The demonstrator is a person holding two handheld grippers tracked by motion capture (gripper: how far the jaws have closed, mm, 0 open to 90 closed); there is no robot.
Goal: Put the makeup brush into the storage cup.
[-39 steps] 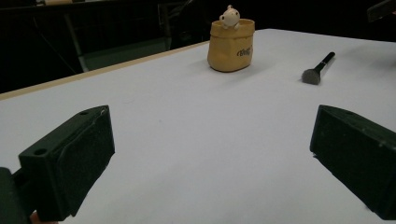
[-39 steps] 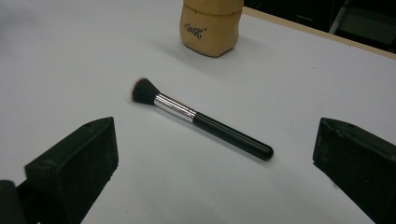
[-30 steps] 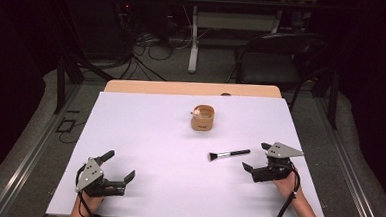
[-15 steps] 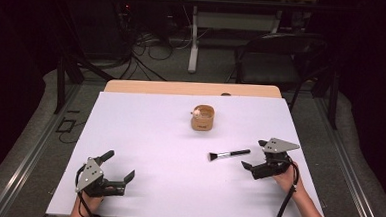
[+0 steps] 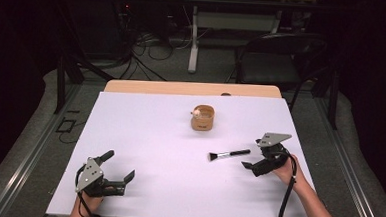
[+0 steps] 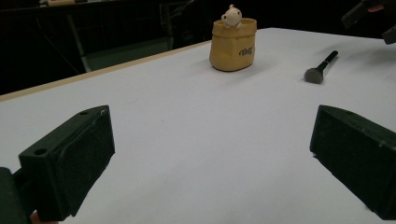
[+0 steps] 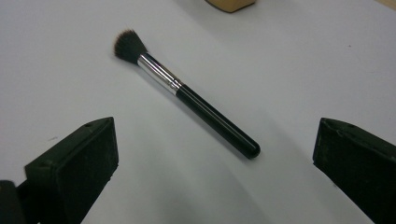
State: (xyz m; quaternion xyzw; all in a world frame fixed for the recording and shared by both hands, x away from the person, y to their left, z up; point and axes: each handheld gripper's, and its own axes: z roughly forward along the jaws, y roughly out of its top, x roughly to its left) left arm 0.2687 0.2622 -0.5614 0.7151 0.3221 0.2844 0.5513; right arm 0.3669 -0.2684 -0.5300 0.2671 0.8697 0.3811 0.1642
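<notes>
The black-handled makeup brush with a silver ferrule and dark bristles [image 5: 228,154] lay flat on the white tabletop [image 5: 149,136], toward its right edge, bare surface all round it. The right gripper [image 5: 263,161] sat just beside the handle end, jaws spread wide, gripping nothing. The tan sack-shaped pot with a small cream figure [image 5: 202,118] stood toward the far edge; its dark print was unreadable. The left gripper [image 5: 115,172] rested near the near-left corner, wide open, empty.

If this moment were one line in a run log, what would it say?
right tongs: open, nearing makeup brush, no contact | left tongs: open, idle | yellow pouch holder: upright, mid-table
</notes>
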